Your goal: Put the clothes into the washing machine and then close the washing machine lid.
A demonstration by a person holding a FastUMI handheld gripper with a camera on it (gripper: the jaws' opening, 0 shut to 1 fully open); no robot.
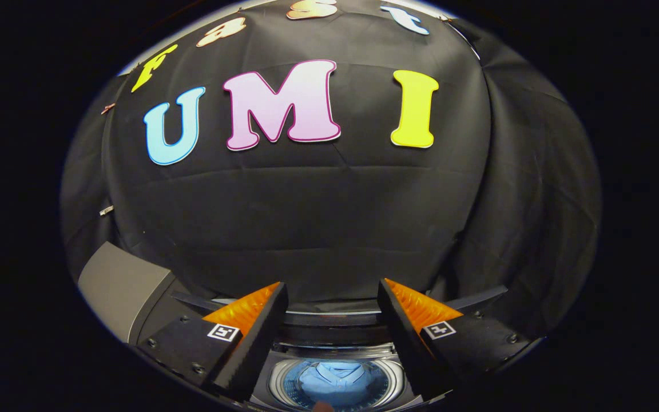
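1 blue garment (338,379), a collared shirt by its look, lies folded inside the round metal drum (277,382) of the washing machine (329,335), which sits low and near, just under my gripper (332,297). I see the drum's shiny rim ringing the cloth. My 2 fingers stand wide apart with nothing between them, 1 on each side of the opening. At the left, a grey flat panel (123,286) tilts up beside the machine; I cannot tell what it is. Beyond, far back, wrinkled black cloth (318,217) walls the booth.
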